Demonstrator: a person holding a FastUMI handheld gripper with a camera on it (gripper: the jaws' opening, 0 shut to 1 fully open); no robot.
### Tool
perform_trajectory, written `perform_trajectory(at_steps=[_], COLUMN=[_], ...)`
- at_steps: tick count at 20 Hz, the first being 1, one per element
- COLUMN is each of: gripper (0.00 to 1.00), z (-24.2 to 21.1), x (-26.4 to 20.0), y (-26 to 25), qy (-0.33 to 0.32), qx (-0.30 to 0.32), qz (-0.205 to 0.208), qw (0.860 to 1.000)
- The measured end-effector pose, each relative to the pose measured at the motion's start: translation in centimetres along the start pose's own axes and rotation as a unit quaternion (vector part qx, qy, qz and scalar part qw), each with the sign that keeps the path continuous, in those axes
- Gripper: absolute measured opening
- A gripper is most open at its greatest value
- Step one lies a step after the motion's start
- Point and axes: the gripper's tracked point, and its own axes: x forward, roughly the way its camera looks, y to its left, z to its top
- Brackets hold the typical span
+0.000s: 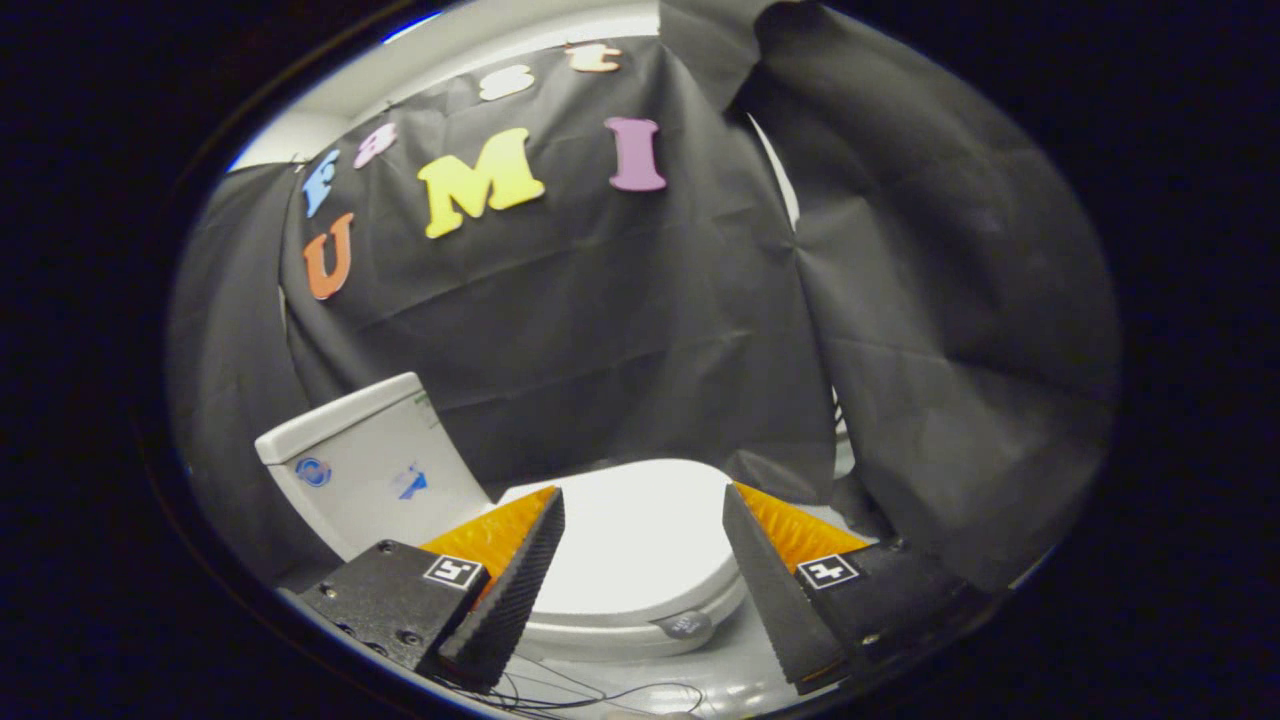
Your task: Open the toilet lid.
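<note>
Gripper view: gripper spread wide, gripping nothing. Lid down flat at 12 o'clock between fingers, front edge unobstructed. Tank at 10 o'clock. Floor bare below rim.

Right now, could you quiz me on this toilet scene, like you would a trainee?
1. True or false: the toilet lid is down.
2. The tool has its fingers: A) spread apart with nothing between the pads, B) clamped on the lid, C) pressed on the tank.
3. Fill in: the white tank stands beyond the tool, behind the ____.

Key: 1 true, the lid lies flat over the bowl. 2 A, the fingers are apart above the lid. 3 lid.
</note>
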Motion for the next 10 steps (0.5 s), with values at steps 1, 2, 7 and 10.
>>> perform_trajectory(at_steps=[1, 2, 7, 10], gripper=[1.0, 1.0, 0.99, 0.96], z=[-1.3, -2.6, -9.4, -12.5], x=[0.5, 0.9, 2.4, 3.1], y=[-1.1, -2.5, -5.9, -6.0], qy=[0.014, 0.029, 0.121, 0.164], qx=[0.017, 0.033, 0.152, 0.226], qz=[-0.005, -0.011, -0.012, 0.006], qw=[1.0, 0.999, 0.981, 0.96])
